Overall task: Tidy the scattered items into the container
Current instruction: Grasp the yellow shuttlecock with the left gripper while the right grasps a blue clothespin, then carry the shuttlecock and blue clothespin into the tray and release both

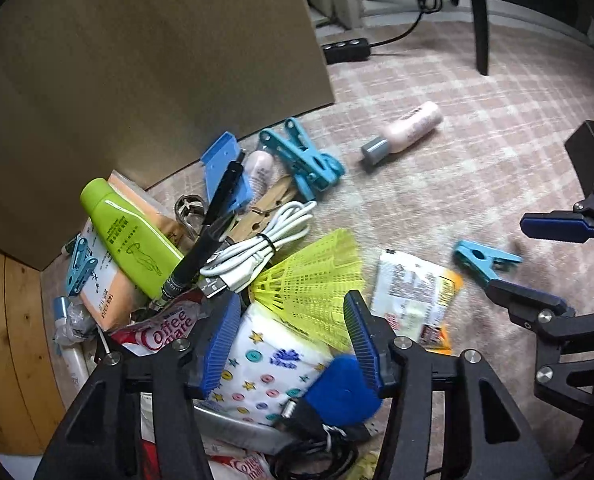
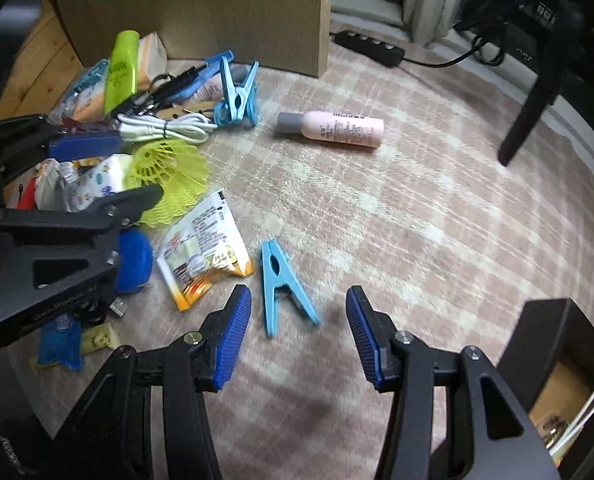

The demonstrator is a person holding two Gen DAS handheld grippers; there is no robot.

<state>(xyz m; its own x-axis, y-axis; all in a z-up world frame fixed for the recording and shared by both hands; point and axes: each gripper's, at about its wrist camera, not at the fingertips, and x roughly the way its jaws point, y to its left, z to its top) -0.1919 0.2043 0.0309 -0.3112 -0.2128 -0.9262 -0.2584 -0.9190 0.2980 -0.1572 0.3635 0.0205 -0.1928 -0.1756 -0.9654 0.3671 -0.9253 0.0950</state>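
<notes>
Right gripper (image 2: 299, 334) is wide open w/ nothing held, fingers straddling the loose blue clothespin (image 2: 283, 286) on the plaid carpet (image 2: 417, 220); the peg's handle end sits between the pads, not touching either as far as I can tell. Left gripper (image 1: 289, 344) also gapes, empty, over the tissue pack (image 1: 265, 368), just left of the peg.

Risks, as I judge them:
- Peg lies flat and angled, so closing could pinch one leg only and flick it sideways, or squeeze the handles and spring it open.
- Snack sachet (image 2: 203, 248) lies just left of the peg; a low approach may snag its corner.
- The two grippers are near each other, so a swing across could knock them together.

Container (image 2: 553, 360): dark-walled box right of the peg, at frame edge, interior mostly hidden. Some contents and a white cord show inside.

Around: yellow shuttlecock (image 2: 169, 172) and white USB cable (image 2: 165, 128) up-left of the peg, in the pile; pink bottle (image 2: 337, 128) beyond the peg, well apart; second blue clothespin (image 2: 237, 92) further back-left by the wooden panel (image 2: 217, 8). Nothing blocks the path from peg to box.
</notes>
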